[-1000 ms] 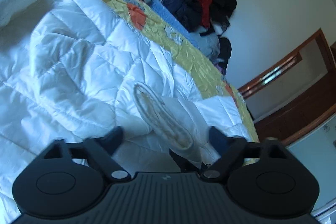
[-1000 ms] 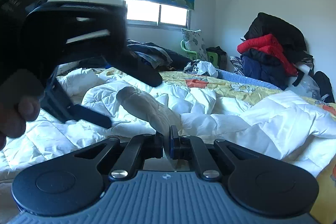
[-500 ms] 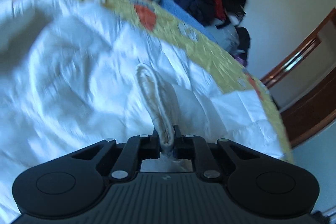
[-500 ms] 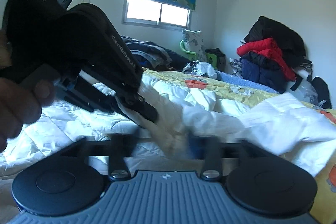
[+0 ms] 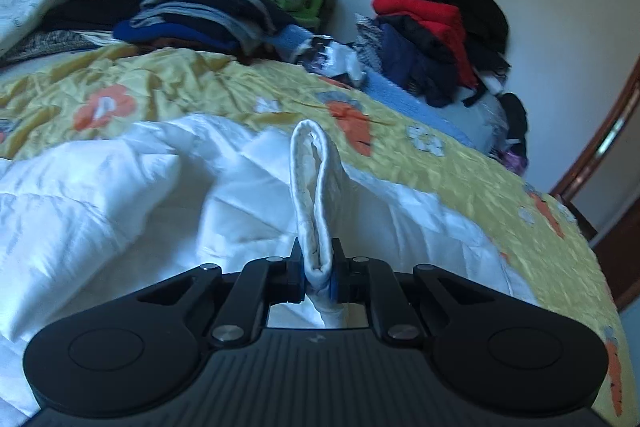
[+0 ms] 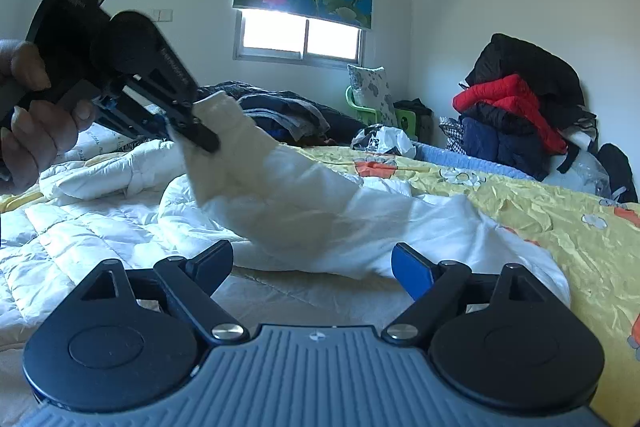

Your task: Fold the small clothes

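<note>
A small white garment (image 5: 314,187) stands up as a folded loop from my left gripper (image 5: 317,259), which is shut on its lower end. In the right wrist view the same garment (image 6: 280,195) slopes from the left gripper (image 6: 192,131), held high at the left by a hand (image 6: 32,131), down towards the white quilt (image 6: 80,235). My right gripper (image 6: 312,263) sits low over the bed with its jaws opening wide. The garment's lower end hangs just beyond its fingertips, and neither pad presses on it.
A yellow flowered bedspread (image 5: 168,87) covers the bed under the quilt. Dark folded clothes (image 5: 192,15) lie at the far side. Red and black jackets (image 6: 516,99) are heaped at the right wall. A green chair (image 6: 372,107) stands under the window. A wooden door frame (image 5: 600,143) is at the right.
The left gripper closed on the white garment and lifted it off the quilt, tilting upward. The right gripper, shut on the garment before, let go and spread its jaws.
</note>
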